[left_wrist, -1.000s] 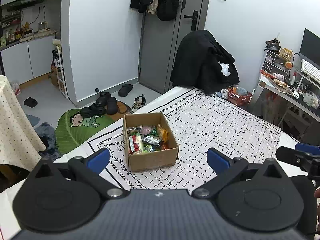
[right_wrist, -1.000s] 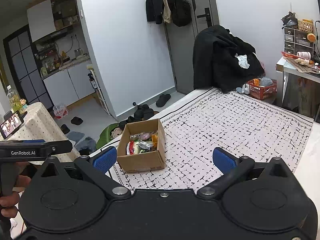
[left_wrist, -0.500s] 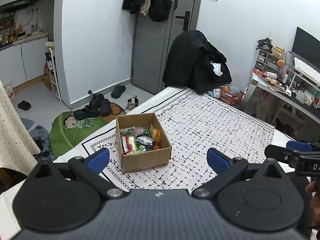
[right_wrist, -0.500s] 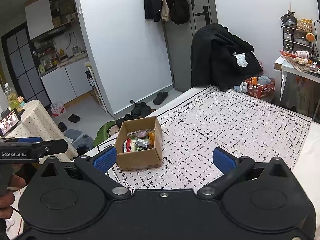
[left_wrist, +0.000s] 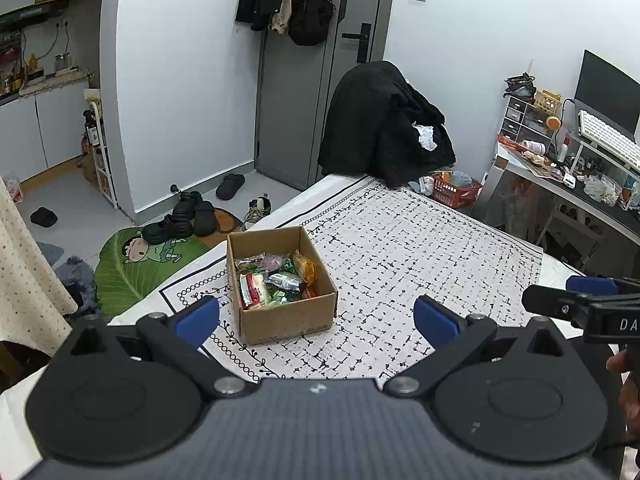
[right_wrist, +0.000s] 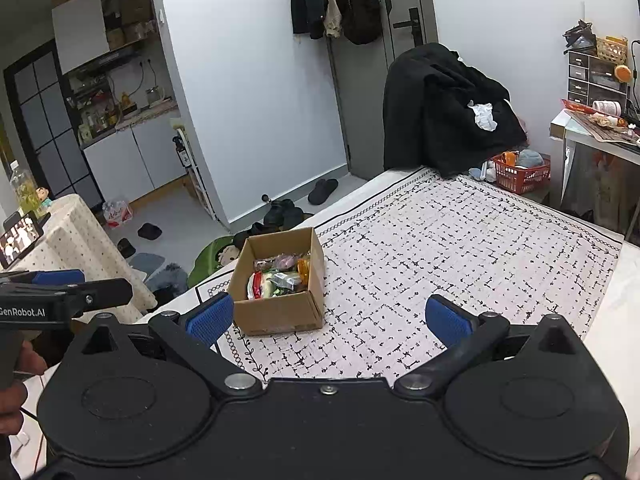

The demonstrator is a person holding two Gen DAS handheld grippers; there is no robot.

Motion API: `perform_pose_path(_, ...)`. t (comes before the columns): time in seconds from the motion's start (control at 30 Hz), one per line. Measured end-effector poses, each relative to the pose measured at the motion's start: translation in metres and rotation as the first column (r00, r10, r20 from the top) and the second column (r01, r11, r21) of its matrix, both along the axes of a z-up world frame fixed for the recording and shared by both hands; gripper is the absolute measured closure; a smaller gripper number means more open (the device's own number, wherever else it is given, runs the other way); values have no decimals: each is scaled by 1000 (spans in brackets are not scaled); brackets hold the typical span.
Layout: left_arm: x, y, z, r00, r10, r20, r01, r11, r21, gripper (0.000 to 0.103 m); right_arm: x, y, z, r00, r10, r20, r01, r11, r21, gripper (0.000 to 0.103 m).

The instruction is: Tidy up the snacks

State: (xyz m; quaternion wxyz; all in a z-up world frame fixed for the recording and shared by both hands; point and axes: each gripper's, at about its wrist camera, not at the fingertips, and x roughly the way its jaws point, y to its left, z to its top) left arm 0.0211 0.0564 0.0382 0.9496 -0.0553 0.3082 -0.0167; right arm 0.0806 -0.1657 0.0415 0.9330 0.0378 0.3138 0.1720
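Observation:
An open cardboard box [left_wrist: 280, 320] [right_wrist: 276, 312] holds several wrapped snacks [left_wrist: 276, 280] [right_wrist: 278, 276] and stands near the left edge of a patterned white cloth [left_wrist: 400, 264] [right_wrist: 440, 248]. My left gripper [left_wrist: 316, 320] hovers open just in front of the box, with nothing between its blue pads. My right gripper [right_wrist: 330, 320] is open too, a little nearer than the box and empty. Each gripper shows at the edge of the other's view, the right gripper [left_wrist: 576, 300] on the right and the left gripper [right_wrist: 68, 292] on the left, held by a hand.
A chair draped in black clothing [left_wrist: 384, 124] stands at the far end of the cloth. A cluttered desk [left_wrist: 572, 176] lies on the right, a red basket [left_wrist: 456, 190] beside it. Shoes [left_wrist: 180, 220] and a green mat [left_wrist: 136, 260] lie on the floor at the left.
Both views have shifted slightly, so the box now sits a little lower and more to the left. Both grippers stay open and the box has not moved on the cloth.

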Motion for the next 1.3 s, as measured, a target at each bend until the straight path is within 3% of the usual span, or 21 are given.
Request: perform_pose_path(1.3,-2,7,-2,1000,18,-11,-18,1000,-10,0,0,2,-1,1000,3,-10,-3,1000,-10,0)
